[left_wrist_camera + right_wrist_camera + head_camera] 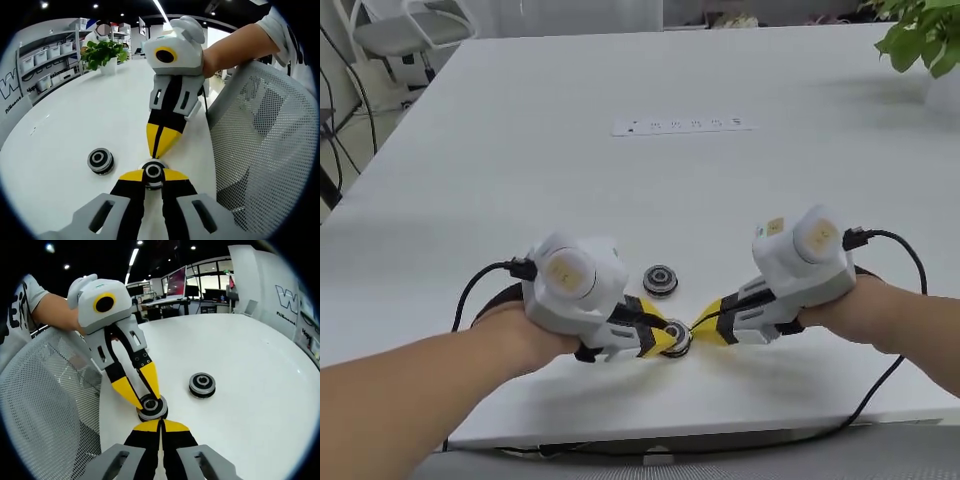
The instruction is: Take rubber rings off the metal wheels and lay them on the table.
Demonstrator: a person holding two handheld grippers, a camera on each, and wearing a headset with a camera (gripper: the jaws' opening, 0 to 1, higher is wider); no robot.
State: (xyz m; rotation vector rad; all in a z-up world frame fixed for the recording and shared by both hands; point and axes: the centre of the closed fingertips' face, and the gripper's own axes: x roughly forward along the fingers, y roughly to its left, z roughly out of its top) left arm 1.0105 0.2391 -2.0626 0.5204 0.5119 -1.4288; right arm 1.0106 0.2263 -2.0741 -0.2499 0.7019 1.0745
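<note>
Two wheels lie by the near edge of the bench (620, 190): the nearer wheel (152, 172) between both tongs, and the second wheel (660, 280) just beyond it, untouched. Each seems to wear its black rubber ring (91, 161), and no loose ring lies on the bench, so I judge none is off yet. The left gripper (669, 340) clamps the nearer wheel, jaws parted just enough to straddle it. The right gripper (160, 424) meets its rim with jaws drawn together; whether they nip the ring I cannot tell.
</note>
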